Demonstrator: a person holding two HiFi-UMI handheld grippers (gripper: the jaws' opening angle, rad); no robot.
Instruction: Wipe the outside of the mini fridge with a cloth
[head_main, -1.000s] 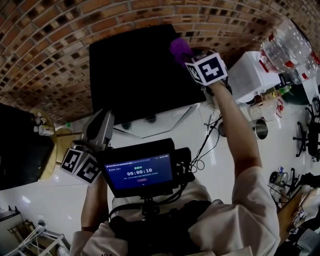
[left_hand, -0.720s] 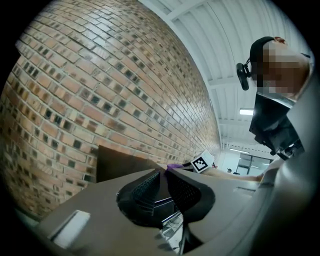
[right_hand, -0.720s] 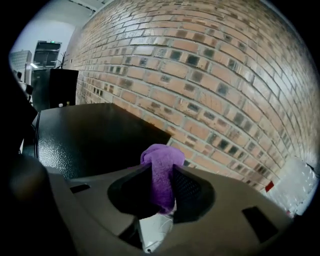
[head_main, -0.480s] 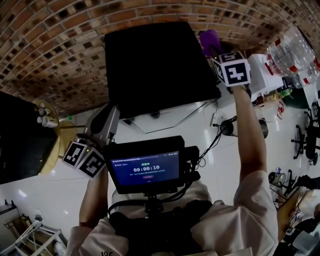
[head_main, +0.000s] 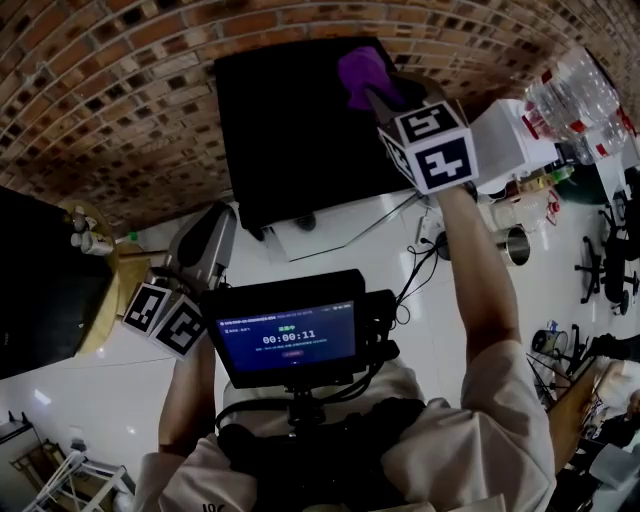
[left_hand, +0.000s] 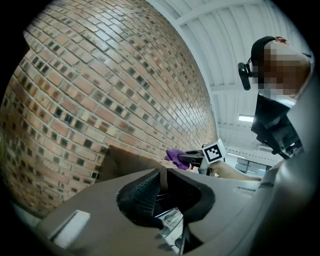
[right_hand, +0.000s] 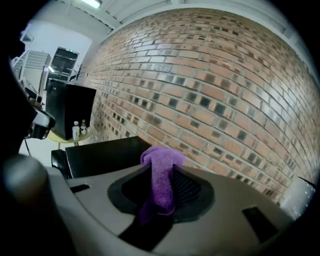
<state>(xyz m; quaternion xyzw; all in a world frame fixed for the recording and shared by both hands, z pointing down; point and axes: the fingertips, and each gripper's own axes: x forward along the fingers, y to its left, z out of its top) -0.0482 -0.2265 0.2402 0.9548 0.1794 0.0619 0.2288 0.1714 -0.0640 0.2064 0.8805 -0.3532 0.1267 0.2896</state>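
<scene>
Cloth near far-right corner of fridge

Fuzzy purple cloth; matt black mini fridge; rough brick wall.

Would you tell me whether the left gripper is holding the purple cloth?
No, the purple cloth is clamped in the right gripper; the left gripper holds nothing.

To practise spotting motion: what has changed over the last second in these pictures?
The right gripper, shut on the purple cloth, swung out to the right edge of the mini fridge, then back over its top, rising. The cloth stayed gripped; the left gripper stayed low at the left, shut and empty.
</scene>
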